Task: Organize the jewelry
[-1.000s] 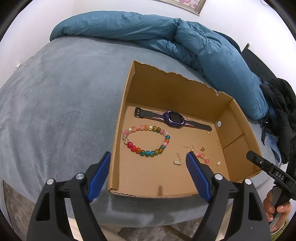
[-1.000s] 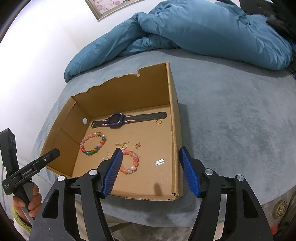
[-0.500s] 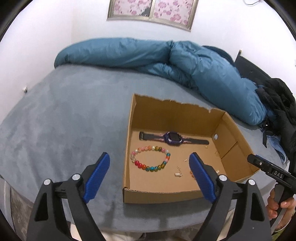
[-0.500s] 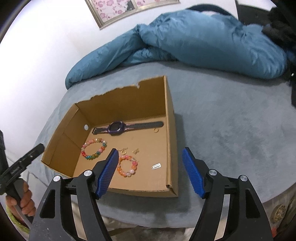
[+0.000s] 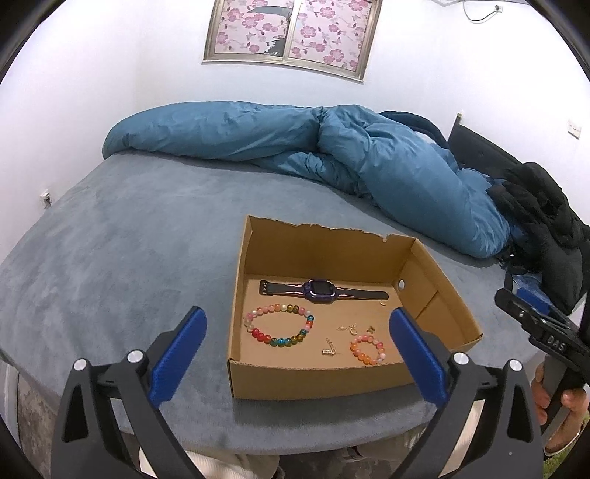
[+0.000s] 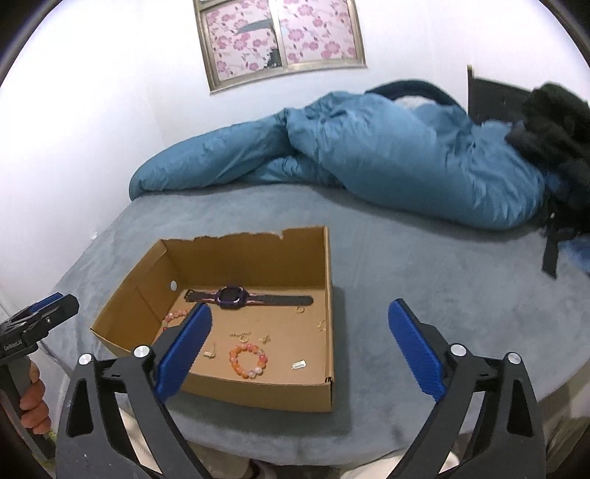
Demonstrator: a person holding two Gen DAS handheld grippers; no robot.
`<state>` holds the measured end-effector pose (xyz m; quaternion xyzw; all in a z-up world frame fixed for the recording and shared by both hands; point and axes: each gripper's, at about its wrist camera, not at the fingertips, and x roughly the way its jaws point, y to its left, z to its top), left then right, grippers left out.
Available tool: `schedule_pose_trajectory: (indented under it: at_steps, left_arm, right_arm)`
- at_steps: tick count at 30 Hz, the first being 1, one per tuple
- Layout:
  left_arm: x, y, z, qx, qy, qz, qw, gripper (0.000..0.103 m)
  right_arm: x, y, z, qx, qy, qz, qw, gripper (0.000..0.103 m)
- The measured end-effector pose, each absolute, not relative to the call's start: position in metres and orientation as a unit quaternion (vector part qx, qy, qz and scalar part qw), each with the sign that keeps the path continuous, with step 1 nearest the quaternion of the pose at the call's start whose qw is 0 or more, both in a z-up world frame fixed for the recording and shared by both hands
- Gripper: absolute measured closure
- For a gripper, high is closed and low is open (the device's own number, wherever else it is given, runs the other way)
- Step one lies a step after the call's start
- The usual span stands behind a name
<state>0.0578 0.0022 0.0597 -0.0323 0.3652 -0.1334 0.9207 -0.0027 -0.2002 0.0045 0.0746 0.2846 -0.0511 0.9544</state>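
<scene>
An open cardboard box [image 5: 236, 280] [image 6: 328, 294] sits on the grey bed near its front edge. Inside lie a purple watch [image 5: 320, 289] [image 6: 231, 296], a large multicoloured bead bracelet [image 5: 278, 326], a small orange-pink bead bracelet [image 5: 367, 348] [image 6: 247, 361], and small gold pieces [image 5: 330, 350] [image 6: 241, 334]. My left gripper [image 5: 297, 359] is open and empty, held back in front of the box. My right gripper [image 6: 300, 350] is open and empty, also in front of the box.
A rumpled blue duvet [image 5: 295, 140] [image 6: 368, 154] lies across the back of the bed. Black clothing [image 5: 545, 217] [image 6: 553, 121] is piled at the right. A floral window [image 5: 291, 33] is on the white wall. Bare grey bedcover [image 6: 442, 287] surrounds the box.
Both grippers have pulled back and tilted up from the box, so the box looks smaller and the wall and window have come into view. Both stay open and empty.
</scene>
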Motion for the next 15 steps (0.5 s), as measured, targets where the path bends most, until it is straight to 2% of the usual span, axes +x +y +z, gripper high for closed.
schedule_pose_trajectory:
  at_steps: [15]
  left_arm:
    - [0.055, 0.013, 0.062, -0.023, 0.353, -0.113, 0.928, 0.006]
  right_arm:
    - [-0.01, -0.178, 0.026, 0.018, 0.26, -0.107, 0.96, 0.008]
